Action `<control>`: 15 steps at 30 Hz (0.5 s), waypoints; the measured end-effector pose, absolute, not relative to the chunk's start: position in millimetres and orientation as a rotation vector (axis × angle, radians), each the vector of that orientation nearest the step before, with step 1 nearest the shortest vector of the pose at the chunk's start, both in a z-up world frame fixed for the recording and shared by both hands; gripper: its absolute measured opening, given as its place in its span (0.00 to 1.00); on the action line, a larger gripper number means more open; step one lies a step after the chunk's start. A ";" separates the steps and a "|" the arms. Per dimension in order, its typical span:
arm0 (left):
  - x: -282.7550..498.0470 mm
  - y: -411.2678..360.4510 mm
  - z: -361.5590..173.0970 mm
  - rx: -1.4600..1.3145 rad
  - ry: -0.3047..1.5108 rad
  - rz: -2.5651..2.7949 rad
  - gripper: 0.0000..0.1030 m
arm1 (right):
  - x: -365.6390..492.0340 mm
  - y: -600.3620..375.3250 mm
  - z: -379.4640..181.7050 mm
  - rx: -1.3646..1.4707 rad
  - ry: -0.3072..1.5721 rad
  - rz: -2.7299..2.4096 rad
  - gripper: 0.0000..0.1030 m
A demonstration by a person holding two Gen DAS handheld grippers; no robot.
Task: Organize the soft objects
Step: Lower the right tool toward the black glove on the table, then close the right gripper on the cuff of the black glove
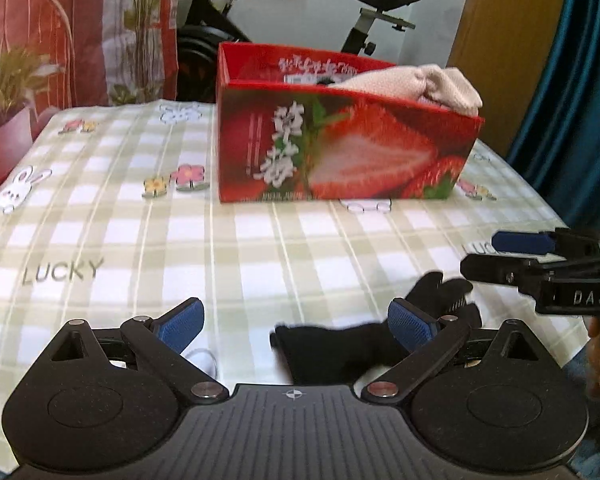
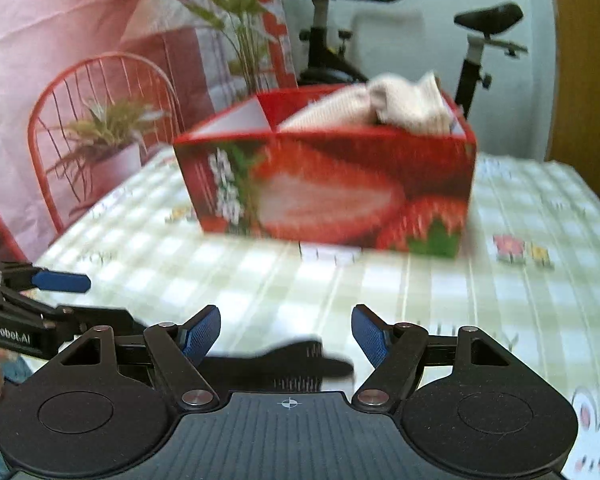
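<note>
Left wrist view: the left claw (image 1: 296,326) stands open over a limp black fabric sock (image 1: 332,354) lying on the checked bench (image 1: 140,232), partly behind its right finger. Right wrist view: the right claw (image 2: 286,334) gapes empty above that sock (likely approaching), the red strawberry-printed cardboard box (image 2: 332,192) holding beige cloth (image 2: 396,106) beyond.

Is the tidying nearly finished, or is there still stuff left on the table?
One beige sock bundle already sits in the strawberry box. A black sock still lies on the checked tablecloth, near the front edge. Both claws are open and holding nothing: the left claw and right claw are right by that sock. Left to do: grab it and put it in the box.
</note>
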State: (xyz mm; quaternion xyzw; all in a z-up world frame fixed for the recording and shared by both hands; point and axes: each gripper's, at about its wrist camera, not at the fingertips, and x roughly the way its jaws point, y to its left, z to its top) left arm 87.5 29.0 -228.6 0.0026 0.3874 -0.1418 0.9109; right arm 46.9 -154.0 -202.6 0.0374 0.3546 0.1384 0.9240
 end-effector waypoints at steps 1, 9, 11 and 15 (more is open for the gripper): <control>88.0 27.6 -230.8 0.013 0.808 -0.289 0.97 | 44.5 -153.3 -206.4 0.080 0.739 0.281 0.67; 87.8 24.2 -262.9 0.054 0.898 -0.252 0.97 | 42.6 -143.8 -233.1 0.040 0.813 0.282 0.67; 90.7 28.2 -269.4 0.039 0.918 -0.242 0.97 | 45.1 -142.2 -239.4 0.028 0.826 0.292 0.65; 91.7 23.5 -274.5 0.090 0.884 -0.223 1.00 | 46.5 -143.1 -247.0 0.030 0.833 0.300 0.60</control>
